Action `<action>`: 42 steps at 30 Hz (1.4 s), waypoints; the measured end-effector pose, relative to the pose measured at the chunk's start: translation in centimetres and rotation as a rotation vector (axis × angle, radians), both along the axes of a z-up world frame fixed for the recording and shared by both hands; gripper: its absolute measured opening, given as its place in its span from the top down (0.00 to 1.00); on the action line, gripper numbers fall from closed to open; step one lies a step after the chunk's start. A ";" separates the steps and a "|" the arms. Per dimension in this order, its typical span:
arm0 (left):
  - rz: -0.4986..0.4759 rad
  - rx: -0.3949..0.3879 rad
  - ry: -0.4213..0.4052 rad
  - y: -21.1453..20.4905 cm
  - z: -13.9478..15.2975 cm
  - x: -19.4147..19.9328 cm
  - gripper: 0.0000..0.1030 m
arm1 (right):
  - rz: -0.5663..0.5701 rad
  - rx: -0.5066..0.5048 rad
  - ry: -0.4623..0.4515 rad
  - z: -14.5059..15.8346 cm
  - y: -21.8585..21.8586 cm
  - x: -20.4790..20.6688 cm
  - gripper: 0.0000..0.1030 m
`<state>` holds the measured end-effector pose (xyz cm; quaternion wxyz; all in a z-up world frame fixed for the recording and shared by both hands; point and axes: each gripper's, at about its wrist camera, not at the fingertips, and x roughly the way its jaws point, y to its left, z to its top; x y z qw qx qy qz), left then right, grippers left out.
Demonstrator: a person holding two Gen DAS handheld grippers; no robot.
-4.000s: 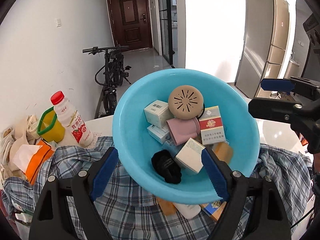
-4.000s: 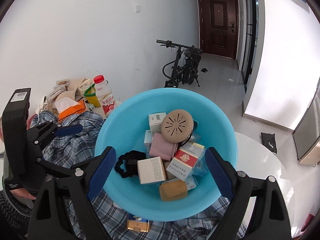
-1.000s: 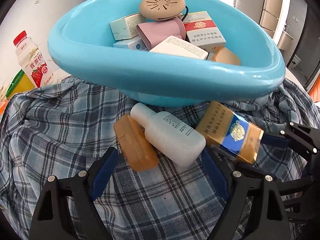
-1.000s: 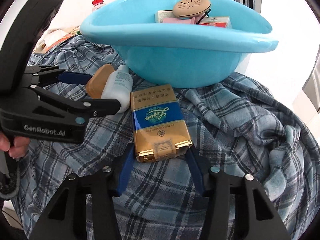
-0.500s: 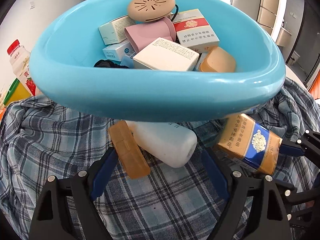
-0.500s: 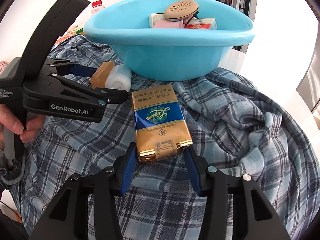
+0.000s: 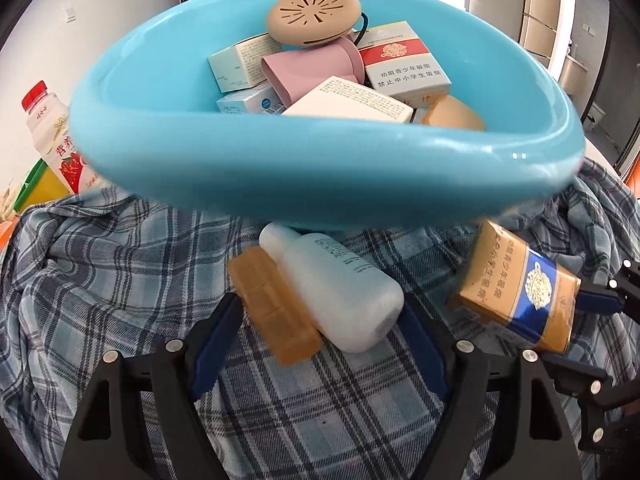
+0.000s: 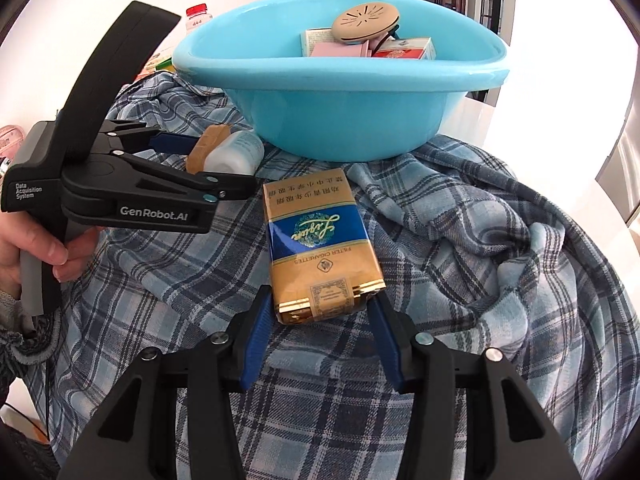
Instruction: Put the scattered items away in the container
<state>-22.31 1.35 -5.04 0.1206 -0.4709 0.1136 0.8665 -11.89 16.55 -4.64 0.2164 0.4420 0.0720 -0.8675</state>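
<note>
Near the blue basin, the right hand-held gripper clamps the gold cigarette pack; the left hand-held gripper is closing around the white bottle and amber bar, not yet gripping. Next: lift both over the rim.

basin: blue, at 12 o'clock, holding boxes, a pink cup and a tan vented disc
cloth: plaid, spread under everything
bottle: white, lying at centre, cap toward the basin
bar: amber, touching the bottle at its 9 o'clock side
left tool: jaws closing, blue pads either side of bar and bottle, not yet pressing
pack: gold and blue, at 3 o'clock, clamped by the right tool
drink bottle: red cap, at 9 o'clock
</note>
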 end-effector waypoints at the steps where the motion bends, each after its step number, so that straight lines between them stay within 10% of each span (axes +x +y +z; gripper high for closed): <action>1: 0.000 0.002 -0.001 -0.1 0.2 0.2 0.28 | 0.002 0.000 0.003 0.1 0.0 0.3 0.55; 12: 0.012 0.044 -0.005 -2.3 1.6 5.0 0.43 | 0.019 0.001 0.042 1.7 -0.2 2.6 0.55; 14: 0.013 0.049 -0.001 -3.1 1.6 7.2 0.60 | 0.020 0.001 0.047 1.8 -0.2 2.9 0.55; 25: 0.004 0.085 0.012 -4.5 3.1 12.2 0.61 | 0.045 0.000 0.075 2.9 -0.4 5.9 0.55; 31: 0.000 0.066 0.068 -4.0 3.7 12.7 0.20 | 0.038 0.000 0.077 3.0 -0.1 6.7 0.55; 42: -0.053 0.019 0.006 -2.6 1.4 9.1 0.20 | 0.004 -0.011 0.059 2.6 1.1 5.8 0.55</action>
